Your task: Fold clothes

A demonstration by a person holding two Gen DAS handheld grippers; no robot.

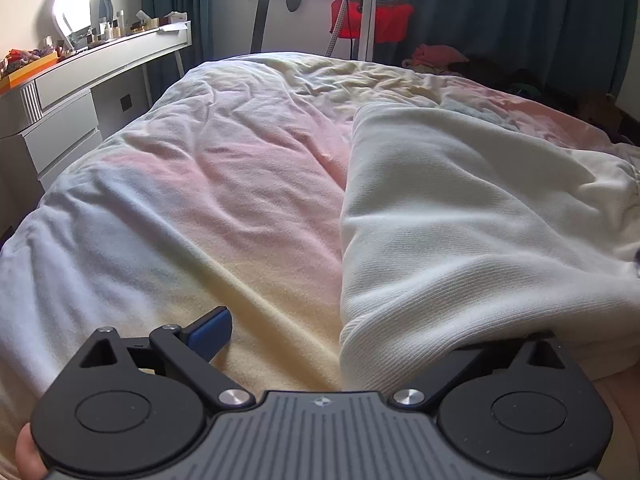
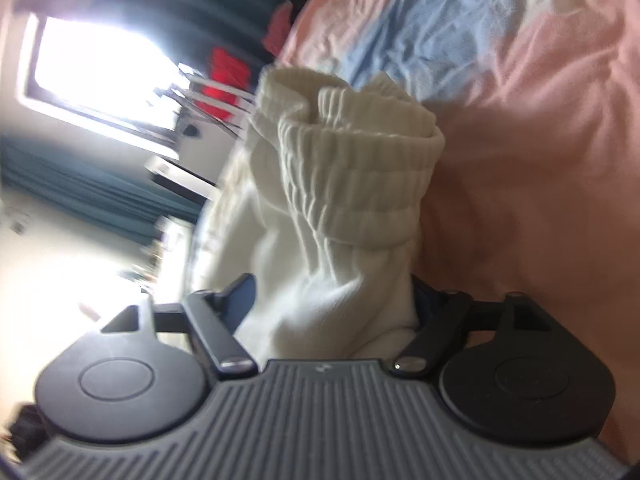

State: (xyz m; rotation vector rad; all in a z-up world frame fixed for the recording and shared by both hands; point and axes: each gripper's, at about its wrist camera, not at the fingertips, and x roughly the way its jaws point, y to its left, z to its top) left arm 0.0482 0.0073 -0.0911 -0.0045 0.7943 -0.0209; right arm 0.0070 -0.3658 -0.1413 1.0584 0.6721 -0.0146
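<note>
Across the left wrist view:
- Bed (image 1: 180, 200) with a pastel cover of pink, yellow and blue, filling the frame.
- White garment (image 1: 460, 220), ribbed knit, on the right half of the bed; its long axis runs from near to far.
- Left gripper (image 1: 344, 344): the left blue pad (image 1: 212, 332) stands bare over the cover; the right finger is hidden beneath the garment's near edge. Jaws spread wide, nothing pinched between them.
- White bench (image 1: 100, 68) at far left carrying bottles and small clutter; red cloth (image 1: 372, 20) on a stand by the window. No readable writing or labels.

Across the right wrist view (rolled sideways, blurred):
- Right gripper (image 2: 332, 304): white garment (image 2: 344, 200) bunched between the fingers, its ribbed cuff (image 2: 360, 168) rising straight ahead. Whether the pads press the cloth or only flank it cannot be told.
- Pink and blue bed cover (image 2: 540, 160) to the right.

Judgement: the right gripper is better placed on the cloth; the left must shut on the near edge before any fold.
</note>
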